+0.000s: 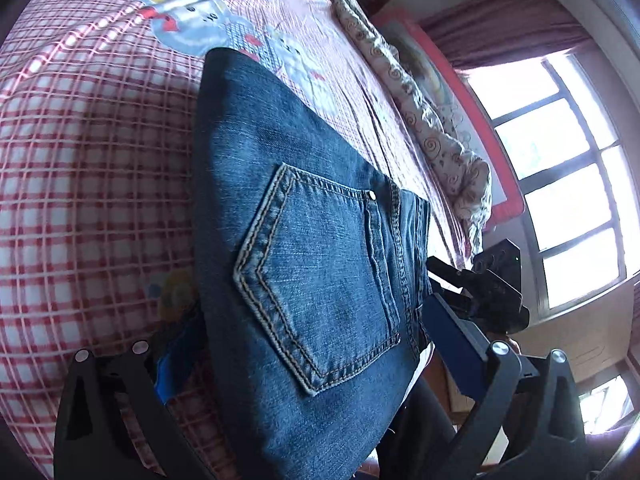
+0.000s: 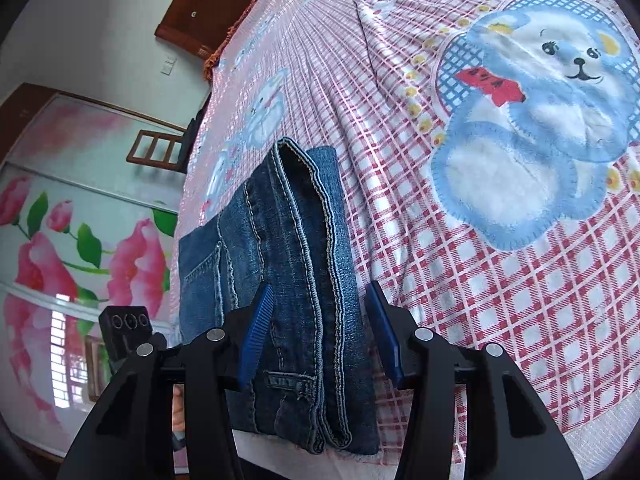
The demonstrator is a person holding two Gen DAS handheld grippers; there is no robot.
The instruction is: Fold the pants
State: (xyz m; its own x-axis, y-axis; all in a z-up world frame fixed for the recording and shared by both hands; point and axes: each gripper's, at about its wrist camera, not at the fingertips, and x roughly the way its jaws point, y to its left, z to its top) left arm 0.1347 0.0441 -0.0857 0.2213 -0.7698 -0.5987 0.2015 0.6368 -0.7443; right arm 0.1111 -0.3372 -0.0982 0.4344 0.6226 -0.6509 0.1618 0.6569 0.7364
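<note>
in your left wrist view the folded jeans (image 1: 304, 264) lie on the checked bedspread (image 1: 88, 184) at the near edge of the bed, back pocket up, and your left tool (image 1: 316, 364) has its fingers spread wide on either side of them, gripping nothing. in your right wrist view the jeans (image 2: 288, 280) sit stacked at the bed's near edge, between the parted blue pads (image 2: 256, 332) of your right tool (image 2: 320, 336), not pinched.

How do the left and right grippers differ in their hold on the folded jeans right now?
The left gripper straddles the jeans' flat face with the back pocket; the right gripper straddles the stacked folded edge. The left spreads wider than the right. Both are open, blue pads either side of the denim, on the checked bedspread.
</note>
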